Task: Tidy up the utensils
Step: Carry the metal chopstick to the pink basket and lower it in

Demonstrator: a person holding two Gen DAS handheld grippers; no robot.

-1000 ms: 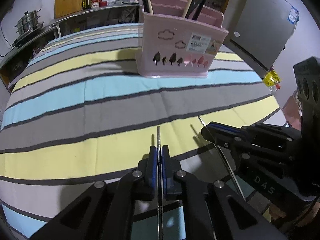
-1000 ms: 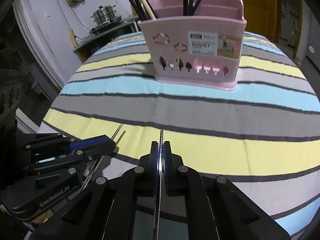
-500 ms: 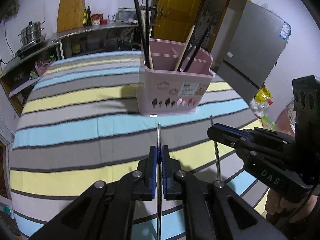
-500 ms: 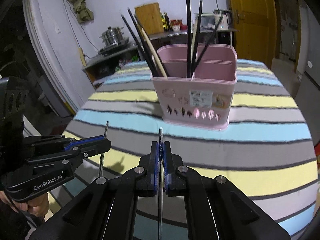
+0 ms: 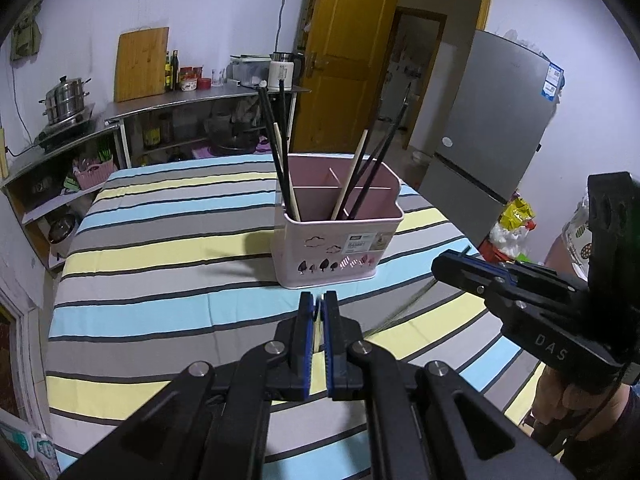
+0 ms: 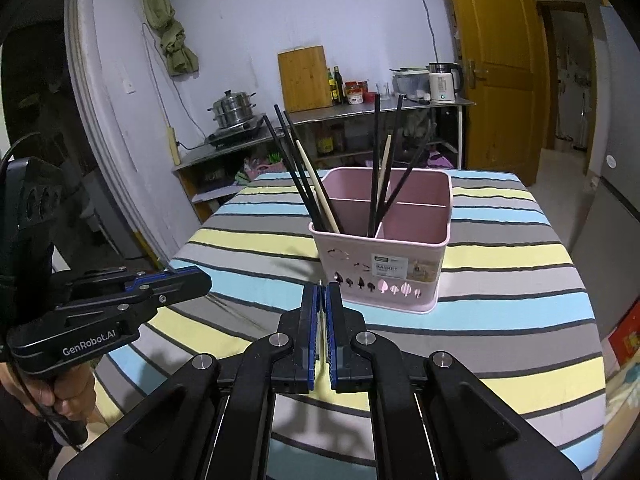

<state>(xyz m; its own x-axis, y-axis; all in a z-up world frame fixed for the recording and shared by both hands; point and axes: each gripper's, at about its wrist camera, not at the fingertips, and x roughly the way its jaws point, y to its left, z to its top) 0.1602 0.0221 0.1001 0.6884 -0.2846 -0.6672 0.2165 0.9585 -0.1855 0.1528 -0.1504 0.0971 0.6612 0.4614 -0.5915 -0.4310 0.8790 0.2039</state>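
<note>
Left tongs (image 5: 319,308), right tongs (image 6: 320,294): black linkages, blue pads, silver screws; white "GenRobot.AI" and "DAS" lettering.

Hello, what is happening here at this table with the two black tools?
A person holds a gripper in each hand above a striped tablecloth. The left gripper and the right gripper are each shut on a thin metal chopstick. In front of them stands a pink utensil basket that already holds several dark and pale chopsticks. The two held chopsticks are not yet in the basket.
</note>
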